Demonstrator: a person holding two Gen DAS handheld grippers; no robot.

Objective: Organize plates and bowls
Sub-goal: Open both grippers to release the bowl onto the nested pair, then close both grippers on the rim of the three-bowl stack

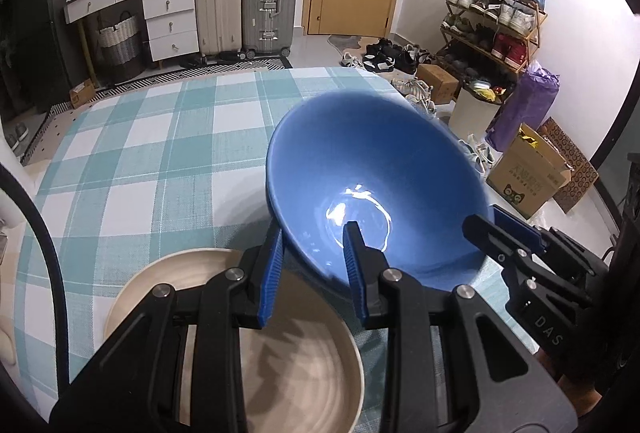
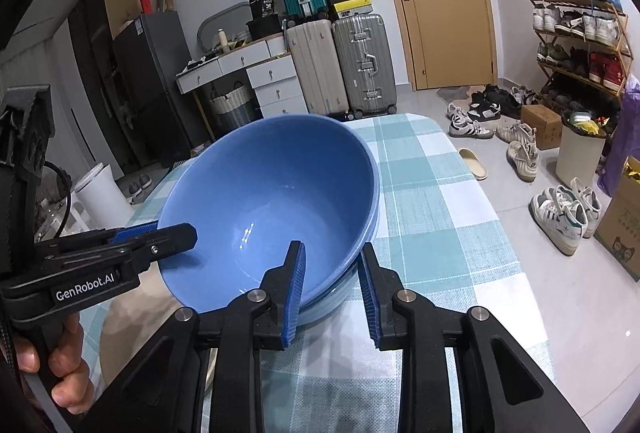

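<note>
Left hand-held gripper clamping blue bowl, plate (cream) beneath

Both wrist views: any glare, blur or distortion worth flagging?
Left wrist view: bright ceiling-light glare on the blue bowl's inner bottom, far rim motion-smeared, gripper shadow across the cream plate. Right wrist view: fainter glints in the bowl, rim sharp. Both: strong fisheye bending, dark vignette corners.
</note>
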